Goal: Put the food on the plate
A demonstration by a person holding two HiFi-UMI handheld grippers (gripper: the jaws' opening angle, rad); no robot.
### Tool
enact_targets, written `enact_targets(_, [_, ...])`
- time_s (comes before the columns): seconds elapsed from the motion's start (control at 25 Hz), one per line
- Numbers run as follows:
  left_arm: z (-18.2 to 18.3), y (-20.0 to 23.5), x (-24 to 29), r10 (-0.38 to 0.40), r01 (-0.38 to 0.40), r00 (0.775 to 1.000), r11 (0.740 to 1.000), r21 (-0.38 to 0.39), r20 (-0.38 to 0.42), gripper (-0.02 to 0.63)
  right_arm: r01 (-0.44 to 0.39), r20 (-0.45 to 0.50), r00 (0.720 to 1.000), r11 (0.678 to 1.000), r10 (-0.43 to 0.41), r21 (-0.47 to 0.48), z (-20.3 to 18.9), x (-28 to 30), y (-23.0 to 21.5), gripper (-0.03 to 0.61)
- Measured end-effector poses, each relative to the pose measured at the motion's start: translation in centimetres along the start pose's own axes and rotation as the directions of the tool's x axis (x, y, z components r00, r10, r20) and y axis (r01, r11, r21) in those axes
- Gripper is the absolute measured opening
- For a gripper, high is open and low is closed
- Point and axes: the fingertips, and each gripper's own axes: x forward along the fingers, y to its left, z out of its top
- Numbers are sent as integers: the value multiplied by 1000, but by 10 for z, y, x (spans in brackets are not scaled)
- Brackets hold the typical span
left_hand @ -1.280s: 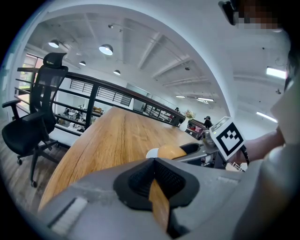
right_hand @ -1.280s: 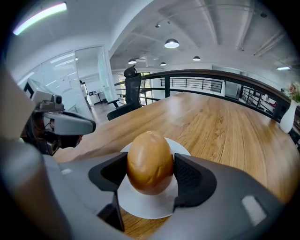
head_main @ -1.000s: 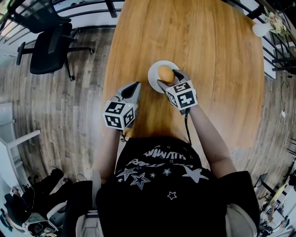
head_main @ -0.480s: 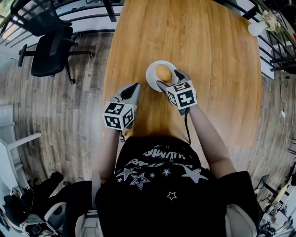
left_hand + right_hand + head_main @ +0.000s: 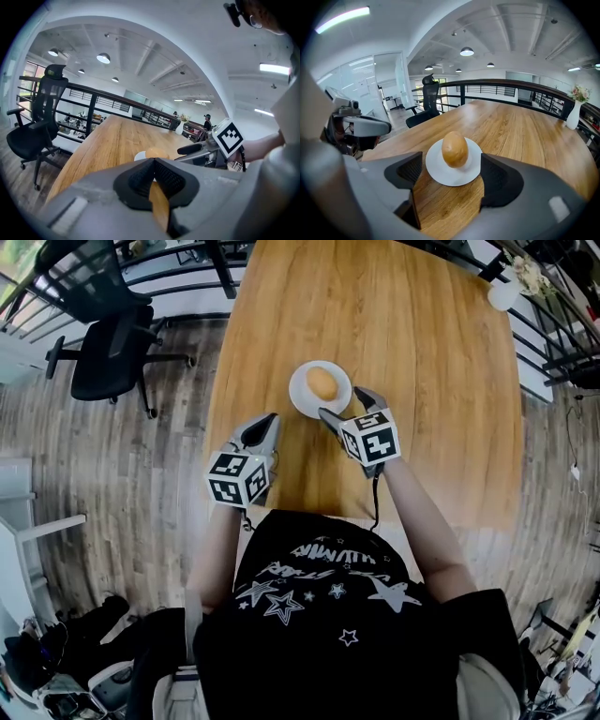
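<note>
On the wooden tabletop (image 5: 422,381), toward its near left part, a white plate (image 5: 300,397) carries the food (image 5: 322,382), a golden-brown, egg-shaped piece that sits in the plate's middle. The right gripper (image 5: 343,404) is at about 5 o'clock from the plate, just beside its rim, pointing down toward it. Its jaws have just been opening and now stand spread wide with nothing pinched between them. In the right gripper view the plate (image 5: 440,176) and the food (image 5: 454,149) lie just beyond the tips, framed by the gap of the right gripper (image 5: 450,187). The left gripper (image 5: 270,420) is at about 7 o'clock from the plate, apart from it, over the tabletop's left edge. In the left gripper view the jaws of the left gripper (image 5: 153,164) are pressed together at the tips and hold nothing. A black office chair (image 5: 103,343) stands on the floor at about 9 o'clock, well apart. A white vase (image 5: 504,294) stands at about 2 o'clock, near the far right corner.
</note>
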Motion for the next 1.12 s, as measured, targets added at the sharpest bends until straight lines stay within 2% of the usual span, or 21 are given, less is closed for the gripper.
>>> enact_targets(0.48, [-18,-49,-26,5,-6,1000,1000,17,16,2,-8,40,999,999,7,34,-30,-54,5,391])
enact_targets(0.84, [-30,-87,-39,5,-6,1000,1000,24,11,2,-28,48,999,999,26,34,-56,-93,10,355])
enact_targets(1.12, [-48,-130,-50,3,-3,1000,999,37,13,2,17,113,993,997,-25,72,-75,-135,0,266])
